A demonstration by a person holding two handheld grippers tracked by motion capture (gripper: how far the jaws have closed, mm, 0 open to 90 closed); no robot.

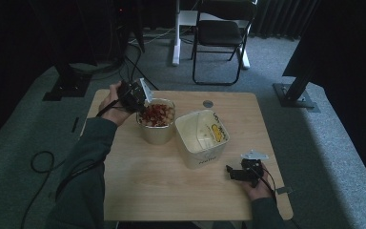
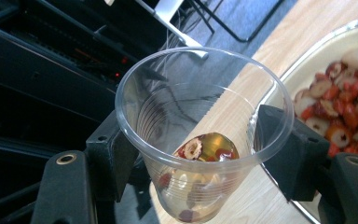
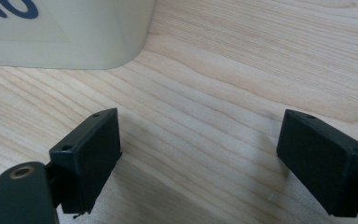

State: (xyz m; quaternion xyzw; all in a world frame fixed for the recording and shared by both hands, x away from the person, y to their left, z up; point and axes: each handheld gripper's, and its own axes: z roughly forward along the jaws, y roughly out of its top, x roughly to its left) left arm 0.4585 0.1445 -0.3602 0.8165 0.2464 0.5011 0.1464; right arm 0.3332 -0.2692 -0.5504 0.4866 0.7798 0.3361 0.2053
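There are two cream tubs on the wooden surface (image 1: 171,191), two grippers, and one clear plastic cup (image 2: 200,135). The cup is thin and see-through, with fine ribs around its wall and a rolled rim. It is tilted, and at its bottom lies a little amber liquid with some red and pale pieces of dried fruit, one of them a cut slice with a pale centre. The left gripper (image 2: 193,158) holds this cup: its two black fingers (image 2: 109,163) press on the opposite sides of the cup wall, just under the rim. In the high view the left gripper (image 1: 140,102) is at the far left part of the surface, right beside the rim of the first tub (image 1: 156,133), so the cup is there too, held in the air above the surface and not standing on it. This first tub is full of red and pale fruit pieces. The second tub (image 1: 198,160) stands just beside it, to the right; it has a rounded square form and dark letters on its side, and inside it I see a yellow mark on the wall. The right gripper (image 1: 236,172) rests near the right edge of the surface, near the second tub, and its fingers (image 3: 86,158) are spread wide with only bare wood between them.
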